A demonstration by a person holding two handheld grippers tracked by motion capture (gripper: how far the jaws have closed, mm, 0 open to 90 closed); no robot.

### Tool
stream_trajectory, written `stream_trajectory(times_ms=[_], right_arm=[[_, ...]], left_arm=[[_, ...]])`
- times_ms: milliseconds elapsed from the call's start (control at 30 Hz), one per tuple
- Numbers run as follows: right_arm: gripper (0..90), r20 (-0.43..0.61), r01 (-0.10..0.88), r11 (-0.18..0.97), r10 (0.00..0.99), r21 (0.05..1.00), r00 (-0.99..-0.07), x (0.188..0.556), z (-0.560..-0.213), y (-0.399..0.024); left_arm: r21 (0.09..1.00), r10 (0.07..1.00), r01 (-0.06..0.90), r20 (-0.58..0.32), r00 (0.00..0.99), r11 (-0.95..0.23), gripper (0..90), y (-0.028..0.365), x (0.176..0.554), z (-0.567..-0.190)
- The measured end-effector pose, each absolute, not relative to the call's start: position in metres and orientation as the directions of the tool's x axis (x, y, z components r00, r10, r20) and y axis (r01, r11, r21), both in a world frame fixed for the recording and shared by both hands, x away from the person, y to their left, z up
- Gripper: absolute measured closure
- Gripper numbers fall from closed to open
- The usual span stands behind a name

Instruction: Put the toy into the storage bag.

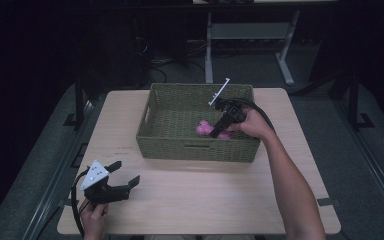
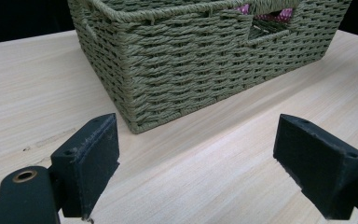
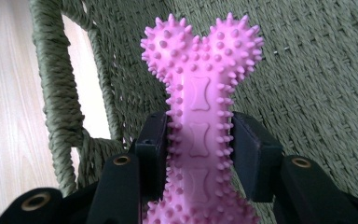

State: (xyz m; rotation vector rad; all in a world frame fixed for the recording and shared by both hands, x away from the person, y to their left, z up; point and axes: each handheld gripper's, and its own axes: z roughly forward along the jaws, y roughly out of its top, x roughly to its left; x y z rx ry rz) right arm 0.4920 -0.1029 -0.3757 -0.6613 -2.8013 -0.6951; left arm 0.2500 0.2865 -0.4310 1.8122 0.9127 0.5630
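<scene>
A pink spiky bone-shaped toy (image 1: 205, 128) is inside the green woven basket (image 1: 166, 142) at mid table. My right gripper (image 1: 218, 128) reaches down into the basket and is shut on the pink bone toy (image 3: 198, 100); both pads press on its shaft, its knobbed end sticking out past the jaws. My left gripper (image 1: 126, 172) rests at the table's front left, well apart from the basket, open with nothing between its fingers (image 2: 93, 163). The basket's near corner (image 2: 135, 93) stands just ahead of those jaws.
The basket has handle cut-outs (image 1: 197, 146) in its walls; the toy's pink shows through one (image 2: 265, 16). The light wooden table (image 1: 220, 200) ends close behind my left hand. Dark floor and a white desk frame (image 1: 245, 35) lie beyond.
</scene>
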Motion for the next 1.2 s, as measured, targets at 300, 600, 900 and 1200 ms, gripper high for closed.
stream_trajectory(times_ms=[300, 600, 900, 1200], right_arm=[[62.7, 0.291, 0.464, 0.766, 0.367, 0.445, -0.884, 0.492, -0.369, -0.106], [58.9, 0.281, 0.477, 0.770, 0.389, 0.423, -0.877, 0.491, -0.368, -0.110], [56.6, 0.276, 0.474, 0.778, 0.389, 0.412, -0.879, 0.491, -0.370, -0.110], [51.5, 0.267, 0.470, 0.775, 0.389, 0.422, -0.882, 0.487, -0.365, -0.109]], left_arm=[[0.914, 0.792, 0.335, -0.028, 0.611, -0.227, 13.9, 0.285, 0.251, -0.431], [0.915, 0.793, 0.337, -0.030, 0.608, -0.223, 13.8, 0.285, 0.252, -0.431], [0.913, 0.792, 0.337, -0.027, 0.610, -0.229, 13.9, 0.284, 0.252, -0.431], [0.912, 0.790, 0.336, -0.023, 0.613, -0.234, 13.9, 0.283, 0.251, -0.431]])
